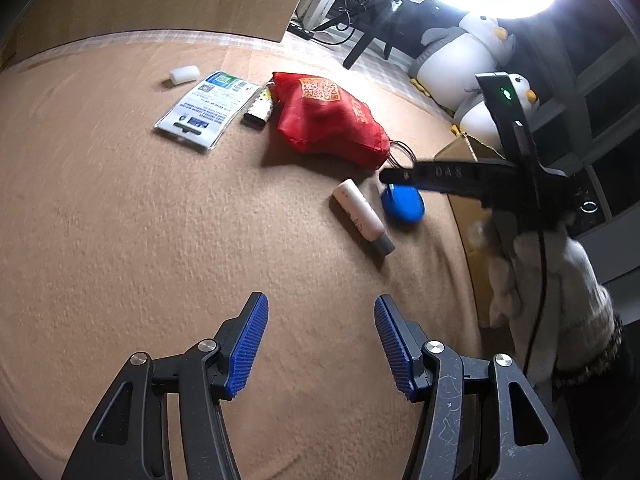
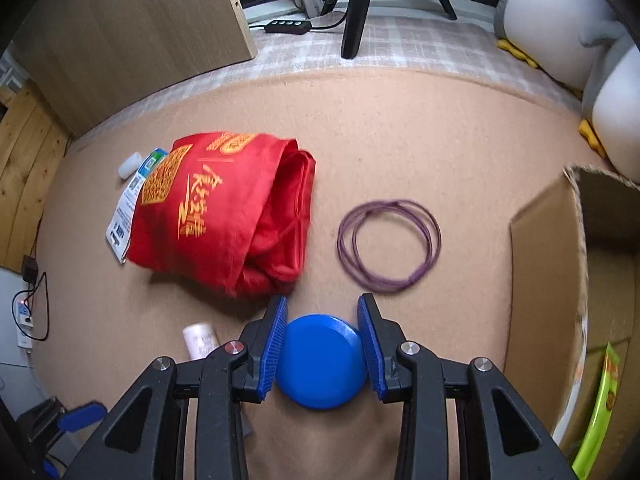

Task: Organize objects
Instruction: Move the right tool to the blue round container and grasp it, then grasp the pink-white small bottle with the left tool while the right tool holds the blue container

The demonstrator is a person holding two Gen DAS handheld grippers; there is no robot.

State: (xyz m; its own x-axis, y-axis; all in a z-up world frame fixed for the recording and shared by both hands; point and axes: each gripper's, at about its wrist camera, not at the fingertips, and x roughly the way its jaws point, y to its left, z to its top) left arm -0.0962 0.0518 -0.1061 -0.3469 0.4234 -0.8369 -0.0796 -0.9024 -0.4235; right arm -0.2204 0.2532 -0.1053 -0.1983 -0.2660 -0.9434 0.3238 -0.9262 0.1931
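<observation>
Disc [image 2: 322,362] (blue) sits between right claw [image 2: 323,342] pads.

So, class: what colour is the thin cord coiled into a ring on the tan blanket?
Purple; the thin coiled cord shows best in the right wrist view.

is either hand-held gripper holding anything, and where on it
The right hand-held gripper grips the blue disc by its opposite rim edges; the left hand-held gripper is open, empty.

Both wrist views look down, sharing the red bag [image 1: 330,118].
</observation>
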